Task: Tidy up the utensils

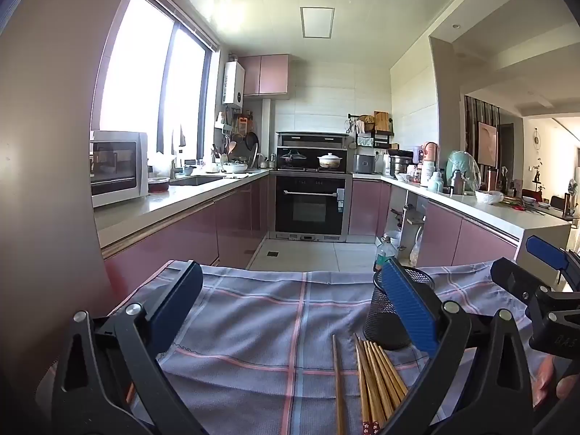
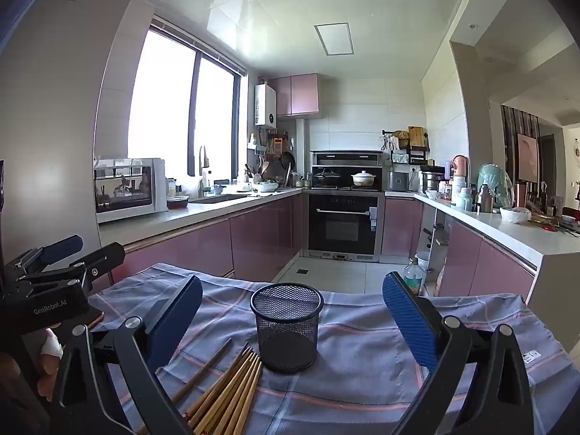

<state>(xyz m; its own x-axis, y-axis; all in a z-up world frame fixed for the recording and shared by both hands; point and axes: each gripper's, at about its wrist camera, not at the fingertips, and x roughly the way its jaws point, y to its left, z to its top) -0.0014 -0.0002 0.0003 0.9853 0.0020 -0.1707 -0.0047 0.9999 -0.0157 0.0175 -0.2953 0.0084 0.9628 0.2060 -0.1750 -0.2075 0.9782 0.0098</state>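
Hovering low over the cloth-covered bench in the left wrist view: left tool, fingers spread wide, nothing between them. Right finger crossing in front of the mesh cup at right of centre. Bundle of wooden chopsticks lying flat at lower centre, touching the cup's foot, long axis running from the bottom edge up toward the cup; one single chopstick just left of the bundle, nearly parallel. Right tool at the far right edge, jaws apart.

Seen from the right wrist: right tool level, wide open, empty, framing the upright mesh cup at centre. Chopsticks at lower left, tips toward the cup's base, slanting up-right. Left tool at the left edge, open.
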